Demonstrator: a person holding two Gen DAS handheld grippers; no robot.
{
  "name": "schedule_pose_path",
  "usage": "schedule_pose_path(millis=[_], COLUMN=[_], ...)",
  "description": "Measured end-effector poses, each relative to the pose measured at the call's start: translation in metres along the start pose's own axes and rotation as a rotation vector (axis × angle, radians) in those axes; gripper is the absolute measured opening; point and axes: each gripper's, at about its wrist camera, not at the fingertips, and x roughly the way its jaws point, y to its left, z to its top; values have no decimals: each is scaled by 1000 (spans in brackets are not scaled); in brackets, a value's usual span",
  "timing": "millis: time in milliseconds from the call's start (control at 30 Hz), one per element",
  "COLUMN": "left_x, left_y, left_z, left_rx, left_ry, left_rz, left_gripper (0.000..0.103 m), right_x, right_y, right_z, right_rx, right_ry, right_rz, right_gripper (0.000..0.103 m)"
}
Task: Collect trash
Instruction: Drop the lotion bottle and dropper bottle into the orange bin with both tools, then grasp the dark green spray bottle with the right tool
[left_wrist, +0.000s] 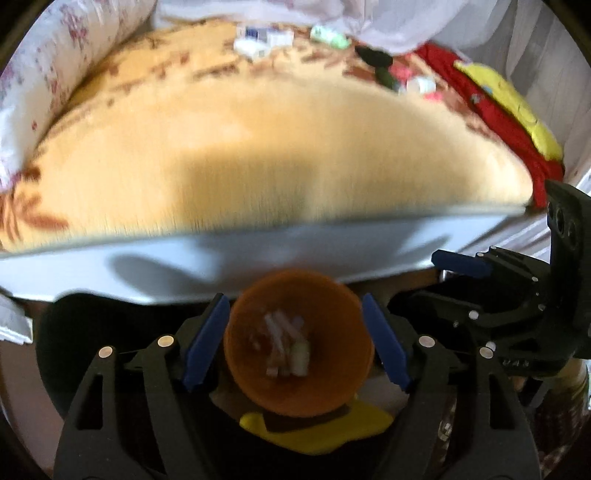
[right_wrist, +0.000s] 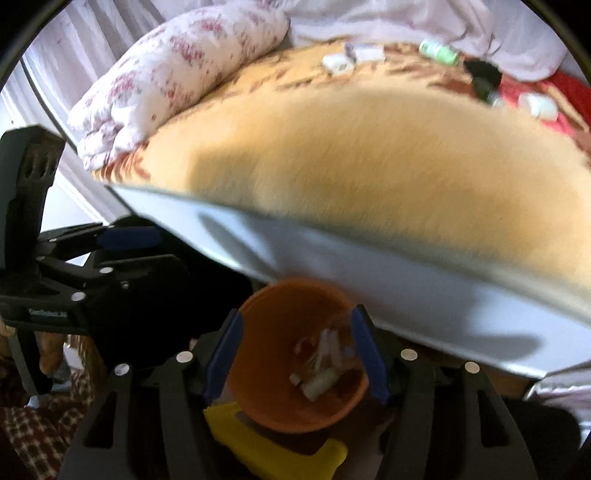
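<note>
- Both grippers hang over the orange bin on the floor beside the bed.
- The left gripper stands open astride the bin's rim, pads clear, holding nothing.
- The right gripper is likewise open above the bin, empty.
- Bin holds pale scraps.
- More litter lies across the bed from the bin, at its far edge, well apart from both grippers; neither looks nearer.
</note>
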Motion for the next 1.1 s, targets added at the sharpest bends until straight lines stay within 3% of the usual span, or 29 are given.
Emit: schedule_pose_path(millis=[300,367,567,800,833,900,933,1100], left_x=[-18,-18,-6,12,15,19,20,29], left_y=[-12,-15,-14,1,2,3,4,11], left_z=[57,67,95,113,114,117,119,137], left_rx=[25,29,24,-5,-7,-9,-11,-29], left_ry=[-215,-249,-277,-252,-248,-240,-238,-235], left_rz=[36,48,62,64,64,59,57,58], left_gripper=[74,79,80,80,80,80,80,80], right_x=[-25,-15,28,65,70,75,75,45], right_y=[-73,-97,-147,-190,-194,-201,-203,-182], right_z=[107,138,205,238,240,242,242,229], right_rx=[26,46,57,142,155,167,170,143], right_ry=[-215,-217,-133,-27,-7,9,11,-104], right_rz=[-219,-280,-418,-408,-404,-406,-398,-353], right_gripper=[67,67,67,66,62,32,31,31])
